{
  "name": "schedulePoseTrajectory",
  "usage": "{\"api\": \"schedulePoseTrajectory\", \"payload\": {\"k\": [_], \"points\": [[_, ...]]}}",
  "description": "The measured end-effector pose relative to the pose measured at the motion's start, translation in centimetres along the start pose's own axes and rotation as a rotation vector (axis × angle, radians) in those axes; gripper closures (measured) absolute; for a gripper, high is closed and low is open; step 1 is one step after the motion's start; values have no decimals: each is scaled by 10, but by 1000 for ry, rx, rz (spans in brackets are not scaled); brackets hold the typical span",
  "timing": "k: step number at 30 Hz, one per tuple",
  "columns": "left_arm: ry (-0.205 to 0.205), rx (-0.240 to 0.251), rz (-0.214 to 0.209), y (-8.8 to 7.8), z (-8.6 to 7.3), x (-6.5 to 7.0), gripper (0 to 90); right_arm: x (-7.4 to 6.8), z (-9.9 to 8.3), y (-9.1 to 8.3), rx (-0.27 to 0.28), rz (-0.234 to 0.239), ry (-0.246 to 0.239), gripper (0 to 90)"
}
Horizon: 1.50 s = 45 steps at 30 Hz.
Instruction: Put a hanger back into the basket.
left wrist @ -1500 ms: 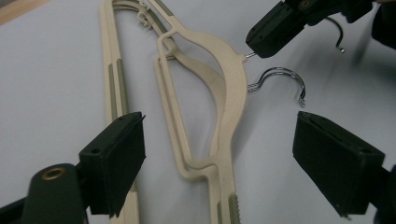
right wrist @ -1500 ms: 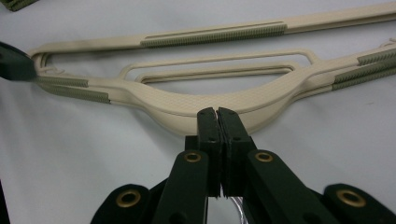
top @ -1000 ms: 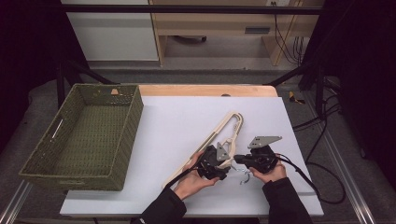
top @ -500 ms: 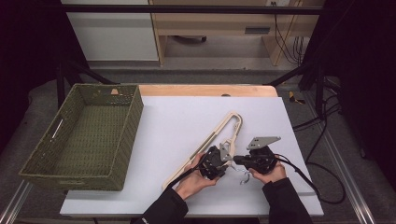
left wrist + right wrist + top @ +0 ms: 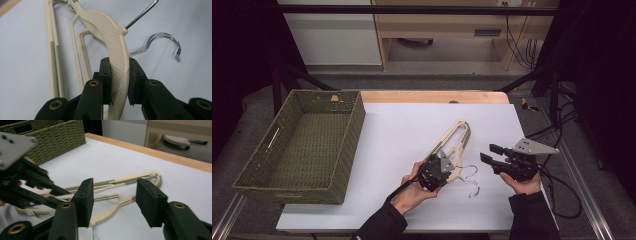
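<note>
While left tool (image 5: 119,81) clamps top hanger (image 5: 113,37) at shoulder, just tightened, second hanger (image 5: 75,50) lies beneath on desk (image 5: 412,130). Right tool (image 5: 493,156), just opened, empty, apart. Lift slowly, level; unhook tangled hooks (image 5: 165,42); carry to basket (image 5: 302,145).

Lab (framed rig table (image 5: 412,125), cables (image 5: 517,37))

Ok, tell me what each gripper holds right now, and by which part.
The left gripper clamps the top cream plastic hanger on its textured shoulder arm, just below the metal hook. The right gripper holds nothing; its jaws have just opened.
</note>
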State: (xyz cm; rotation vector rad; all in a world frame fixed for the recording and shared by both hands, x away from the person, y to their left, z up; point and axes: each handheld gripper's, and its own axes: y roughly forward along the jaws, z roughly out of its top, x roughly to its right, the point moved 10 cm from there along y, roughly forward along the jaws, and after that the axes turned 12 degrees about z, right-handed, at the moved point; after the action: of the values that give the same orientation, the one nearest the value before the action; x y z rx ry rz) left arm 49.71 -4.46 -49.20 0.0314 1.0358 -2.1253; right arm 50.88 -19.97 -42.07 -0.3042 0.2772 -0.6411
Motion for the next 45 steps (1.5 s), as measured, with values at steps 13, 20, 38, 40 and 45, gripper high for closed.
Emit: {"api": "schedulePoseTrajectory", "payload": {"k": [13, 20, 38, 40, 45], "points": [[-102, 61, 122, -29, -6, -53, 836, 15, -12, 8, 16, -29, 52, 243], [-163, 79, 146, -36, -15, -83, 855, 16, -16, 10, 8, -30, 68, 215], [-249, 216, 107, -104, -14, -112, 855, 16, -14, 9, 26, -35, 65, 165], [-253, 229, 107, -114, -11, -117, 855, 15, -14, 8, 31, -32, 63, 163], [-255, 251, 106, -139, -4, -130, 855, 15, -13, 8, 35, -39, 73, 158]]}}
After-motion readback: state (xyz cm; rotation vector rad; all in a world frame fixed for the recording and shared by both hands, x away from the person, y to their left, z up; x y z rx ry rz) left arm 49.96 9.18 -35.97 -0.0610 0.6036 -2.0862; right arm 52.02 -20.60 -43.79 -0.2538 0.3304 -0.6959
